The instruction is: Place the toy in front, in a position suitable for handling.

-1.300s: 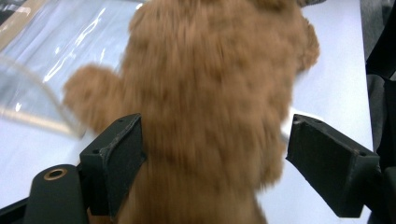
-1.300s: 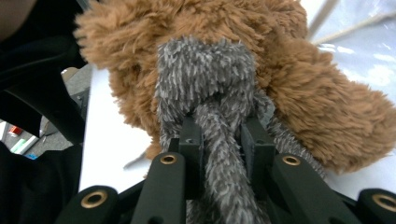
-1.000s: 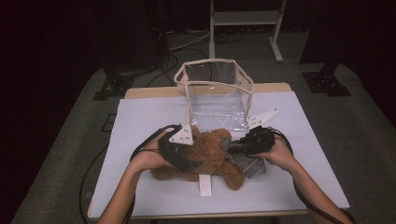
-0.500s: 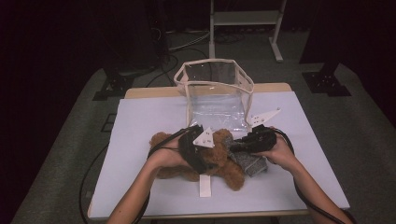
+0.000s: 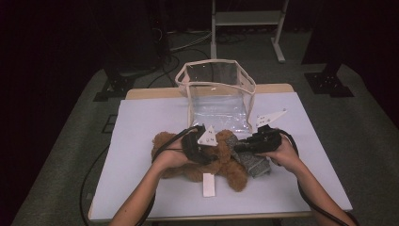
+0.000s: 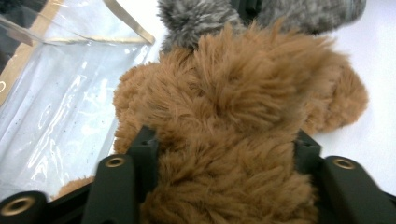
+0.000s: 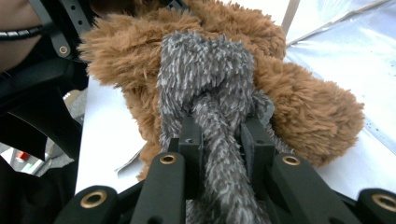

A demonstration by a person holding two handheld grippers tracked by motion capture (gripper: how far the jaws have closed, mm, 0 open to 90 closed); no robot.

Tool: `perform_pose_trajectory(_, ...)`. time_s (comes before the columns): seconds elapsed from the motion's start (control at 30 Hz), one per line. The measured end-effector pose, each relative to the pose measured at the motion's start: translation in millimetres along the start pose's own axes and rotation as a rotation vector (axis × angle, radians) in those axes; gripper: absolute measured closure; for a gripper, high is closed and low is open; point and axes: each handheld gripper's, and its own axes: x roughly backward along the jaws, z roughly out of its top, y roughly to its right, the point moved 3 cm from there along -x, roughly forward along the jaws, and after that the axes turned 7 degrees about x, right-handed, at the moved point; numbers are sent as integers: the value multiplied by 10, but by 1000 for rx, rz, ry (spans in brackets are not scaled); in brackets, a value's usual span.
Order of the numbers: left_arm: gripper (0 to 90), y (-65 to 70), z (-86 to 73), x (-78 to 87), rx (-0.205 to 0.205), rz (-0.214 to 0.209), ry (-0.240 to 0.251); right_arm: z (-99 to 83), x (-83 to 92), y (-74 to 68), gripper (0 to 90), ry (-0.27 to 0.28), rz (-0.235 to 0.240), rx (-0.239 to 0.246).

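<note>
while clamped: teddy bear (image 6: 233, 121) between left gripper (image 6: 224, 154) jaws

Brown plush bear (image 5: 221, 162), shaggy fur, lies flat on the white surface (image 5: 141, 127). Grey knitted scarf (image 5: 251, 160) at its neck trails off to one side.

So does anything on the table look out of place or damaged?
Nothing looks damaged. The clear bag stands upright and open; the brown teddy bear lies on the table before it, its grey scarf pulled sideways by the right gripper.
</note>
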Motion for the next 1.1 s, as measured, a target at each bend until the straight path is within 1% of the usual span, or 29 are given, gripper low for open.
perform_pose_trajectory(0.03, 474, -4, 7, 13, 6, 0, 13, 5, 9, 2, 727, 8, 1, -3)
perform_pose_trajectory(0.1, 485, -3, 34, 39, 30, -24, 52, 15, 39, 7, 728, 19, 7, -7)
perform_pose_trajectory(0.13, 487, -6, 53, 50, 38, -36, 62, 20, 53, 9, 728, 27, 9, -6)
perform_pose_trajectory(0.2, 487, -6, 98, 64, 38, -43, 83, 36, 104, 1, 728, 47, 16, -10)
perform_pose_trajectory(0.3, 486, 8, 174, 82, 58, -80, 140, 74, 216, -49, 729, 60, 10, 4)
perform_pose_trajectory(0.37, 486, 23, 236, 110, 70, -119, 189, 132, 328, -107, 729, 62, -2, 29)
perform_pose_trajectory(0.4, 486, 27, 250, 119, 73, -126, 200, 184, 403, -154, 729, 65, -10, 50)
perform_pose_trajectory(0.43, 485, 39, 296, 151, 76, -139, 230, 206, 434, -175, 729, 64, -15, 59)
perform_pose_trajectory(0.47, 485, 47, 322, 171, 76, -143, 247, 268, 527, -239, 729, 63, -29, 86)
perform_pose_trajectory(0.57, 485, 68, 361, 206, 76, -150, 270, 303, 669, -307, 730, 62, -47, 111)
perform_pose_trajectory(0.6, 485, 76, 364, 212, 73, -152, 272, 280, 696, -305, 730, 61, -53, 112)
perform_pose_trajectory(0.67, 482, 96, 347, 193, 72, -164, 264, 185, 707, -282, 730, 38, -64, 95)
perform_pose_trajectory(0.73, 473, 123, 319, 126, 67, -172, 238, 67, 651, -249, 730, 30, -49, 69)
perform_pose_trajectory(0.77, 463, 131, 313, 100, 66, -179, 231, 4, 578, -238, 731, 21, -39, 57)
perform_pose_trajectory(0.8, 446, 146, 310, 60, 64, -183, 206, -28, 532, -235, 731, 11, -33, 53)
perform_pose_trajectory(0.83, 416, 154, 311, 40, 57, -179, 190, -69, 463, -227, 731, 1, -29, 46)
perform_pose_trajectory(0.87, 390, 164, 316, 27, 48, -174, 168, -90, 432, -218, 731, -5, -26, 46)
perform_pose_trajectory(0.9, 353, 173, 327, 28, 42, -167, 155, -114, 407, -208, 732, -7, -21, 35)
perform_pose_trajectory(0.97, 268, 185, 355, 42, 34, -161, 130, -140, 403, -187, 731, 13, -4, 17)
perform_pose_trajectory(1.07, 178, 206, 379, 36, 12, -149, 90, -141, 406, -186, 731, 11, -7, 21)
perform_pose_trajectory(1.1, 160, 216, 378, 25, 5, -146, 85, -140, 405, -187, 731, 12, -9, 23)
